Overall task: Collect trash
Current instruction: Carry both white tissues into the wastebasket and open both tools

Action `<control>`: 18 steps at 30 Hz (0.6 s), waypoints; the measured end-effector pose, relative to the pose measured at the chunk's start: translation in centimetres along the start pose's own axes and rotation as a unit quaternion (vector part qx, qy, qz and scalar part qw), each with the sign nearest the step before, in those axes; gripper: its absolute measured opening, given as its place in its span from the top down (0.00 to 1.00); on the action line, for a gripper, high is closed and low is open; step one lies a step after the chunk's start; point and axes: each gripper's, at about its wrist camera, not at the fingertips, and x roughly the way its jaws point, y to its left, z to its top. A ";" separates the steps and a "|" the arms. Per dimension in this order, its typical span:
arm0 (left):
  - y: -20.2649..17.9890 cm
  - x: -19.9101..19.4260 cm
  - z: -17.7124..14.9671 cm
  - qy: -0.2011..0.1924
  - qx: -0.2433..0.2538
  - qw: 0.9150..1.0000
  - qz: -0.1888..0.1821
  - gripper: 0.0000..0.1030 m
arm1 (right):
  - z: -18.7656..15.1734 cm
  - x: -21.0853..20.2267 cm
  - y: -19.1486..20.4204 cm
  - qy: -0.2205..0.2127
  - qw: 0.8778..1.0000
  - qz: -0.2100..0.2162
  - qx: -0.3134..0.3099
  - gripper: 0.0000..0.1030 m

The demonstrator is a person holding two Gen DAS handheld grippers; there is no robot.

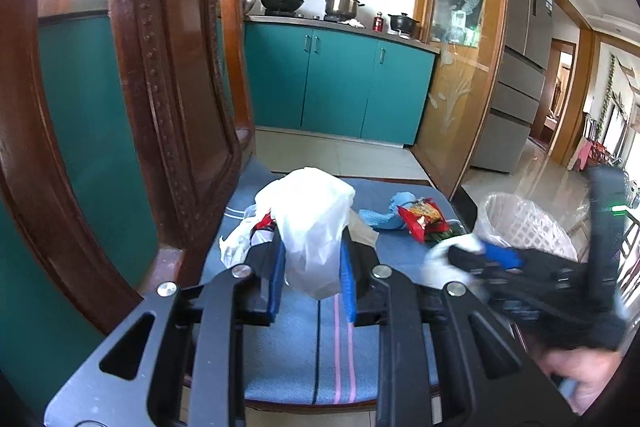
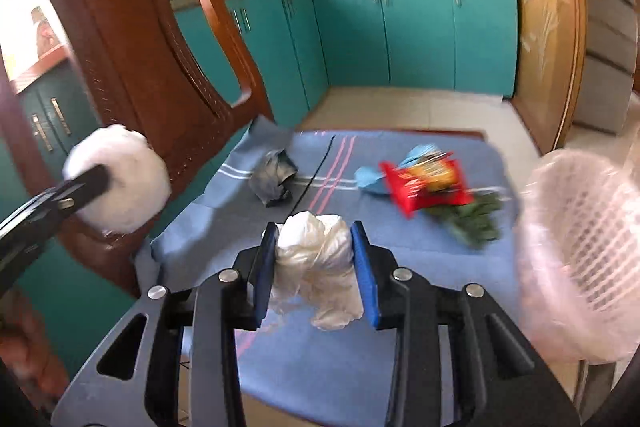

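My left gripper (image 1: 312,259) is shut on a white plastic bag (image 1: 308,223), held above a chair's blue cloth (image 1: 296,355). It also shows at the left of the right wrist view (image 2: 92,187) with the bag (image 2: 120,179). My right gripper (image 2: 316,251) is shut on a crumpled white wrapper (image 2: 320,267); in the left wrist view it (image 1: 460,251) is blurred beside the bin. On the cloth lie a red snack packet (image 2: 424,187), blue trash (image 2: 368,177), green leaves (image 2: 476,223) and a grey foil wad (image 2: 274,177).
A white mesh bin with a clear liner (image 2: 580,247) stands at the chair's right edge, also in the left wrist view (image 1: 524,223). The wooden chair back (image 1: 168,67) rises on the left. Teal kitchen cabinets (image 1: 340,83) and tiled floor lie beyond.
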 end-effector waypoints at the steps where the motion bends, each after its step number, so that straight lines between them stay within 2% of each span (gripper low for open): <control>1: -0.4 0.1 -0.1 0.003 0.003 1.000 -0.003 0.76 | -0.2 -0.8 -0.5 -0.005 1.000 -0.002 0.003 0.64; 6: -2.7 0.7 -0.9 0.015 0.031 0.999 -0.010 0.76 | -2.1 -1.9 -3.4 -0.002 0.999 -0.017 0.028 0.64; 9: -3.4 1.1 -1.3 0.021 0.035 0.999 -0.014 0.76 | -2.6 -1.0 -4.6 0.015 0.999 -0.012 0.047 0.64; 12: -3.9 1.5 -1.5 0.024 0.041 0.999 -0.010 0.76 | -2.5 -1.5 -4.9 0.009 0.999 -0.005 0.048 0.64; 15: -4.3 1.9 -1.8 0.028 0.043 0.999 -0.009 0.76 | -1.8 -3.1 -5.8 -0.020 0.998 -0.008 0.063 0.64; 18: -5.1 2.3 -1.9 0.031 0.047 0.998 -0.012 0.76 | -0.2 -6.0 -8.9 -0.074 0.992 -0.028 0.094 0.64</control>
